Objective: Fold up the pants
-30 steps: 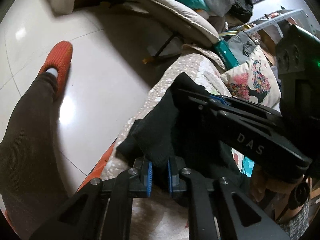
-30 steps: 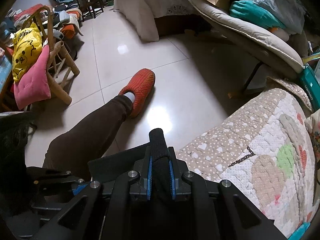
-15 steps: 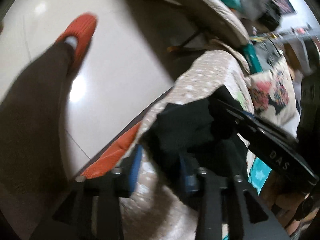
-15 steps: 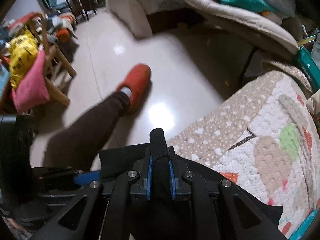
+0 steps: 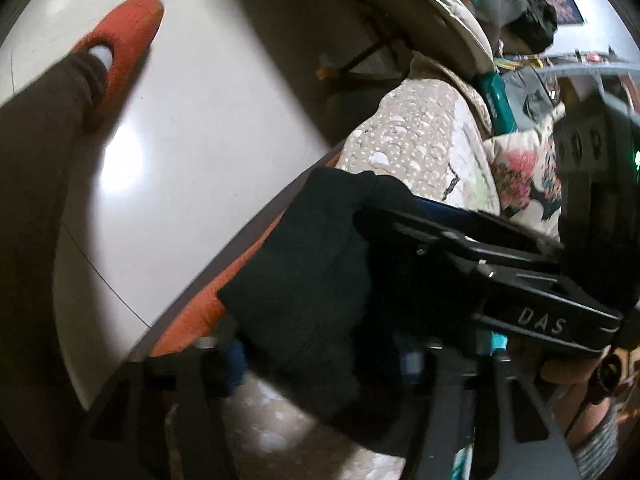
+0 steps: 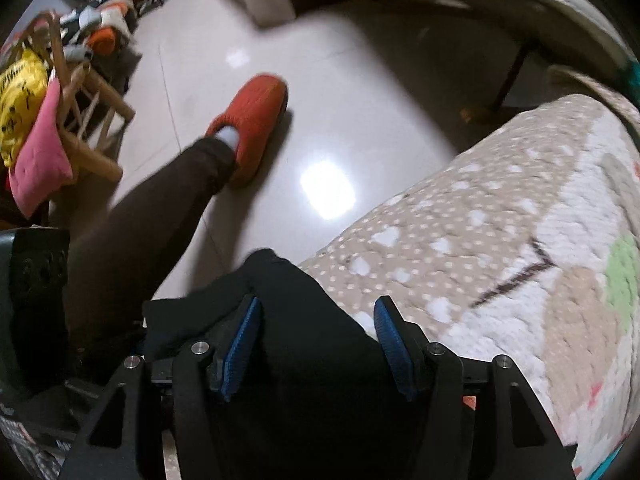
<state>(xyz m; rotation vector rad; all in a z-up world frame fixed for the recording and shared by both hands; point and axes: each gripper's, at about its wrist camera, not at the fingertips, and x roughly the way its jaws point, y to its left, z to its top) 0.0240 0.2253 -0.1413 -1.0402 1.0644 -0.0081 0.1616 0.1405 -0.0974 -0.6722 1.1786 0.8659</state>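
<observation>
The black pants (image 5: 308, 292) lie bunched on the patterned quilt (image 5: 416, 152) at the bed's edge. My left gripper (image 5: 324, 364) is open, its blue pads spread wide with the black cloth lying between and over them. In the right wrist view the black pants (image 6: 304, 340) lie loose between the blue pads of my right gripper (image 6: 316, 340), which is open. The right gripper's black body (image 5: 520, 276) crosses the left wrist view close above the cloth.
The quilt (image 6: 500, 264) covers the bed at right. My leg and orange slipper (image 6: 252, 120) stand on the glossy tile floor at left. A wooden chair with pink and yellow cushions (image 6: 36, 148) is far left. A padded lounger (image 5: 424, 12) and floral pillow (image 5: 528, 172) lie beyond.
Both grippers were shut on the black cloth one second ago. The left opened first, then the right; the pants now lie loose between the spread pads.
</observation>
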